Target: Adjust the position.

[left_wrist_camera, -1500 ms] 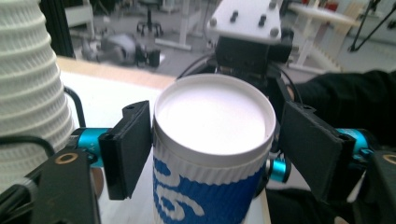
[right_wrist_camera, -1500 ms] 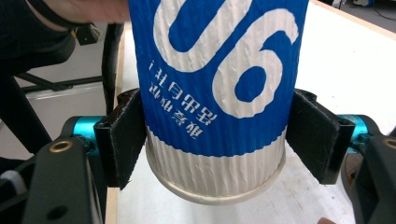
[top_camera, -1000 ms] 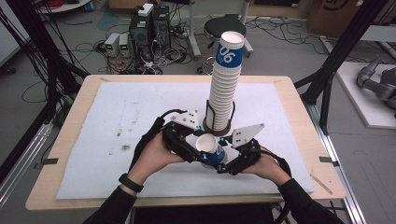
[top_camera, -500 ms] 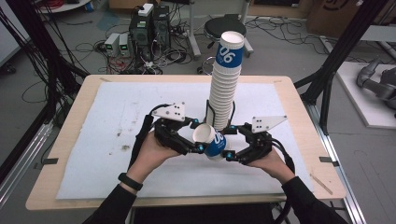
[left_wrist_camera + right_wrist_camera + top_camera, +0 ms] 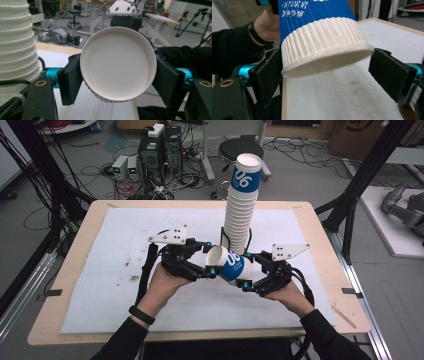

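Both grippers have drawn slightly apart and toward the near edge since the earlier frame, carrying the loose paper cup lower in front of the cup stack. Left gripper is clamped on the cup's mouth end, a jaw pressing each side of the rim. Right gripper sits at the base end; its left jaw touches the base rim, its right jaw stands clear, so it is apart. Cup lies tilted above the white mat. Stack stands just behind, on the table.
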`<state>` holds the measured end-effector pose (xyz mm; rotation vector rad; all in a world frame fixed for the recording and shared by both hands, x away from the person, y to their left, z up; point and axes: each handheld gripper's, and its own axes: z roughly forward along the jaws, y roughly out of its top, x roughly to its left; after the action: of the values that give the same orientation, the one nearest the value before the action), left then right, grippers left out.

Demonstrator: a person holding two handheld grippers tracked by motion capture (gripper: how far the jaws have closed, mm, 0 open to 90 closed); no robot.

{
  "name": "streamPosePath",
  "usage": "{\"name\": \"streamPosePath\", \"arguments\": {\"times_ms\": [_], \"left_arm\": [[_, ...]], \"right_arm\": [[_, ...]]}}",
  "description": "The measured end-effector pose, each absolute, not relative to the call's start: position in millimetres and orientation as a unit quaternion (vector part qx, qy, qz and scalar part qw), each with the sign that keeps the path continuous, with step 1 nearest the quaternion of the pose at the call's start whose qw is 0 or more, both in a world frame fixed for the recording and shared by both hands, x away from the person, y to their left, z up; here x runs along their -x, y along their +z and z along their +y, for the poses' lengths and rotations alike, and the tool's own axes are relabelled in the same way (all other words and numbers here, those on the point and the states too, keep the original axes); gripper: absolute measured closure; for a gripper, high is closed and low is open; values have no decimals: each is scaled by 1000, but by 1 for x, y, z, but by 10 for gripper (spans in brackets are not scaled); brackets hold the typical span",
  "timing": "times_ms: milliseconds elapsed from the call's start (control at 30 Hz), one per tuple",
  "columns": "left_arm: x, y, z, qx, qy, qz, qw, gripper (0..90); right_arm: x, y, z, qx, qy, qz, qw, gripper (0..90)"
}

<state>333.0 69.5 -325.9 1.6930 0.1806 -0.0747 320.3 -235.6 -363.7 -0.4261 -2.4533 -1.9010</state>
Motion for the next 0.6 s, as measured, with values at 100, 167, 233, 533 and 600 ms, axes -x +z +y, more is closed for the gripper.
{"name": "streamPosePath", "arguments": {"times_ms": [100, 167, 233, 533, 600], "left_arm": [[-333, -329, 66, -741, -44, 79, 665, 300], [-332, -330, 65, -745, -38, 77, 661, 299], [-332, -330, 65, -748, -38, 77, 658, 299], [-332, -325, 63, -796, -44, 87, 598, 249], [-332, -323, 63, -811, -44, 90, 576, 233]], "right_arm": [[-319, -363, -233, 126, -610, -782, 8, 139], [-319, -363, -233, 125, -606, -785, 2, 156], [-319, -363, -233, 122, -603, -789, 1, 170], [-320, -363, -235, 111, -579, -808, -2, 201], [-321, -363, -235, 109, -570, -814, -5, 203]]}}
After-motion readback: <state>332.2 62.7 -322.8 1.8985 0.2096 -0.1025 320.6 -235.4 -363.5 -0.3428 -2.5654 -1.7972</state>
